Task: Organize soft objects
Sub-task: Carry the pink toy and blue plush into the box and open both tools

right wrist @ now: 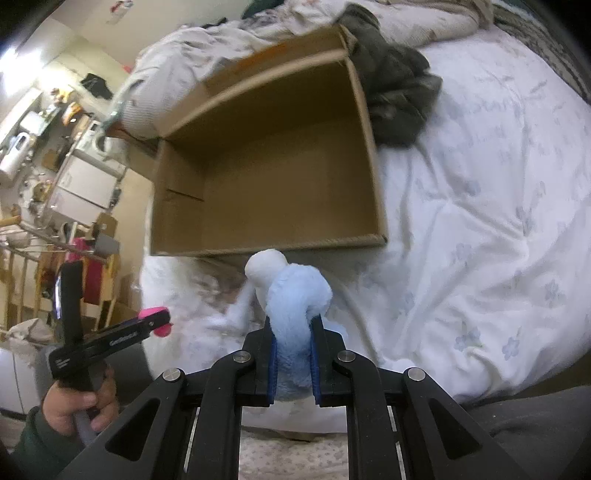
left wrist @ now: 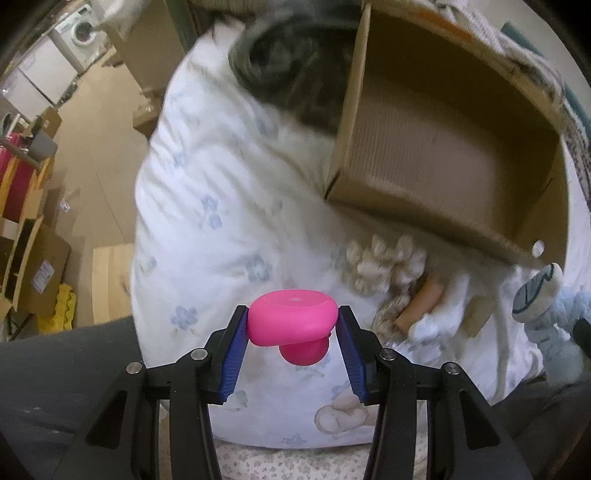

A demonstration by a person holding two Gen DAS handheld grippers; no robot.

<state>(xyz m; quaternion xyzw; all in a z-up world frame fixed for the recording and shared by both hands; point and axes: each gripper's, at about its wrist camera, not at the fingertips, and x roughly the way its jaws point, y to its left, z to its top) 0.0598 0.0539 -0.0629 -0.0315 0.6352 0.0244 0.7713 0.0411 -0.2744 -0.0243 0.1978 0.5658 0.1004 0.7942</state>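
Observation:
My left gripper [left wrist: 291, 325] is shut on a pink mushroom-shaped soft toy [left wrist: 291, 321] and holds it above the white floral duvet [left wrist: 221, 184]. It also shows at the lower left of the right wrist view [right wrist: 155, 321]. My right gripper [right wrist: 293, 332] is shut on a light blue plush toy [right wrist: 295, 295] with a white end. An open cardboard box [right wrist: 266, 166] lies on the bed just beyond both grippers, its inside bare; it also shows in the left wrist view [left wrist: 443, 147]. Several soft toys [left wrist: 384, 266] lie on the duvet below the box.
A dark grey garment [right wrist: 395, 96] lies on the bed beside the box. A cream blanket [right wrist: 406, 18] is at the far end of the bed. Left of the bed are a wooden floor [left wrist: 96, 147], cardboard boxes [left wrist: 37, 273], a washing machine [left wrist: 81, 33] and a clothes rack [right wrist: 74, 258].

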